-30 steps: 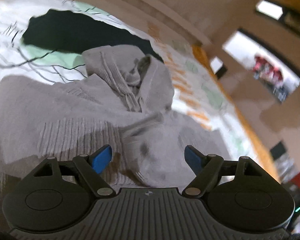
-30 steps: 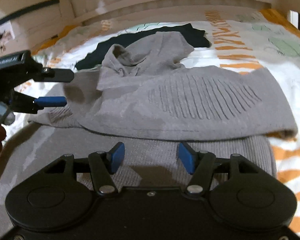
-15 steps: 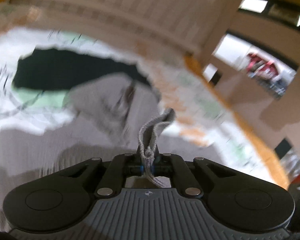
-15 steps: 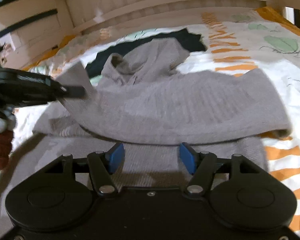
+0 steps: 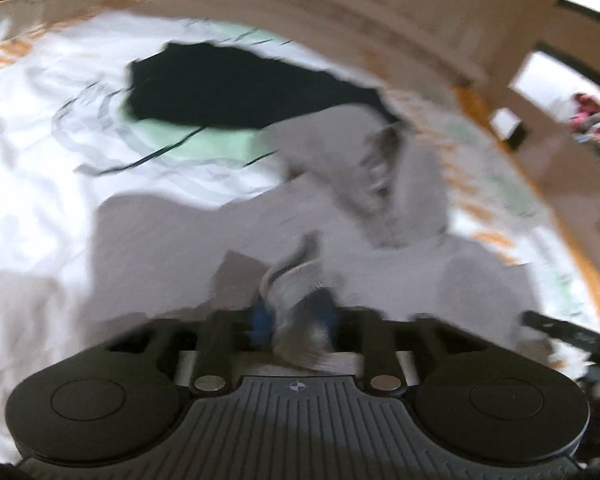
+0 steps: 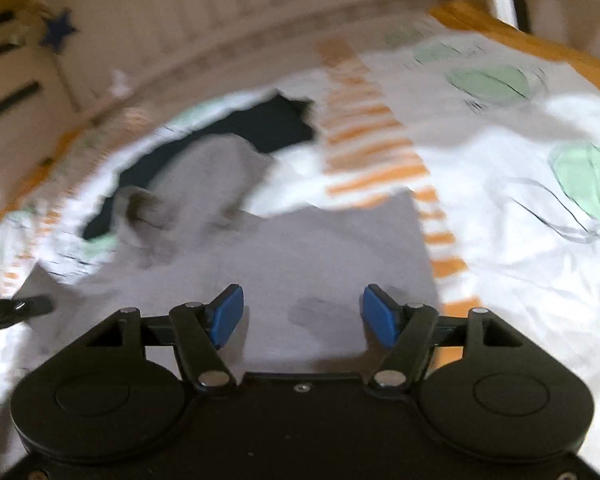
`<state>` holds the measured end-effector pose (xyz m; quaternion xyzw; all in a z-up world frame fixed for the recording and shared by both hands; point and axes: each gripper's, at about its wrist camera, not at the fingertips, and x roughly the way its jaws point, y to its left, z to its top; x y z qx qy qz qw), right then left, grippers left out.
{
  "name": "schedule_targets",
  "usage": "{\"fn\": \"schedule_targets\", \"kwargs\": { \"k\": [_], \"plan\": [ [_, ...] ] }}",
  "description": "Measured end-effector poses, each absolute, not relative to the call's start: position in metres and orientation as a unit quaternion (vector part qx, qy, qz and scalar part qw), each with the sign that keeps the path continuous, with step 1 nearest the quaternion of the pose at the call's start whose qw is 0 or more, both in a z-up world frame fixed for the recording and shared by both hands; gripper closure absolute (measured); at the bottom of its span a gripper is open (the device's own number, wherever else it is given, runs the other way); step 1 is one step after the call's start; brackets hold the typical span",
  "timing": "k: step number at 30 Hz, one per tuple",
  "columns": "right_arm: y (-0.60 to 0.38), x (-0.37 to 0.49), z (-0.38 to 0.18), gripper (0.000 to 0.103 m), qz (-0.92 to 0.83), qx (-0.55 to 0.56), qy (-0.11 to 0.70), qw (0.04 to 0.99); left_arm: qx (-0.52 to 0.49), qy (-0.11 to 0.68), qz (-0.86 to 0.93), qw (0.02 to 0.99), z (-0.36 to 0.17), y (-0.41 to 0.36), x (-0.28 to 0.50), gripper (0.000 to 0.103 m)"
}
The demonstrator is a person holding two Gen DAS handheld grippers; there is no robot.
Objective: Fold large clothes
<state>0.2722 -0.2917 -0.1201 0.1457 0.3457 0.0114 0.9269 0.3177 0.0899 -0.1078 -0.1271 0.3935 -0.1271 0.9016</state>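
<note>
Pinching grey sweater (image 5: 188, 248) fold: left gripper (image 5: 294, 316); right gripper (image 6: 302, 314) fingers wide apart above same sweater.

Motion blur smears both views. The grey sweater (image 5: 228, 248) hides part of the black garment (image 5: 236, 88), and its knit texture cannot be made out.

Bedsheet (image 6: 520, 208) right of grey sweater (image 6: 300, 248) is open. Far side blocked: black garment (image 6: 268, 128) touching sweater, bed rail (image 6: 260, 40) behind. Left hand-held gripper (image 6: 16, 306) at sweater's left edge.
</note>
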Motion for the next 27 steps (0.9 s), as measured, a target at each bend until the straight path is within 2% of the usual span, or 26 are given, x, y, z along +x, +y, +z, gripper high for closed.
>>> {"fn": "schedule_targets", "kwargs": {
  "k": [3, 9, 13, 18, 23, 27],
  "plan": [
    [-0.295, 0.267, -0.133, 0.034, 0.001, 0.117, 0.346, 0.931, -0.131, 0.392, -0.136, 0.9, -0.122, 0.107, 0.31, 0.06],
    [-0.287, 0.267, -0.131, 0.034, -0.005, 0.078, 0.353, 0.932, -0.056, 0.399, -0.118, 0.908, -0.108, 0.103, 0.288, 0.057],
    [-0.283, 0.26, -0.115, 0.032, -0.008, 0.077, 0.364, 0.928, -0.029, 0.414, -0.126, 0.901, -0.098, 0.099, 0.267, 0.038],
    [-0.27, 0.229, -0.099, 0.028, 0.037, 0.07, 0.391, 0.917, 0.008, 0.457, -0.162, 0.875, -0.106, 0.092, 0.23, 0.035],
    [-0.26, 0.197, -0.113, 0.026, 0.055, 0.027, 0.446, 0.893, 0.008, 0.447, -0.156, 0.881, -0.111, 0.099, 0.2, 0.031],
    [-0.259, 0.179, -0.117, 0.026, 0.055, 0.019, 0.438, 0.897, -0.018, 0.437, -0.153, 0.886, -0.113, 0.107, 0.194, 0.029]
  ]
}}
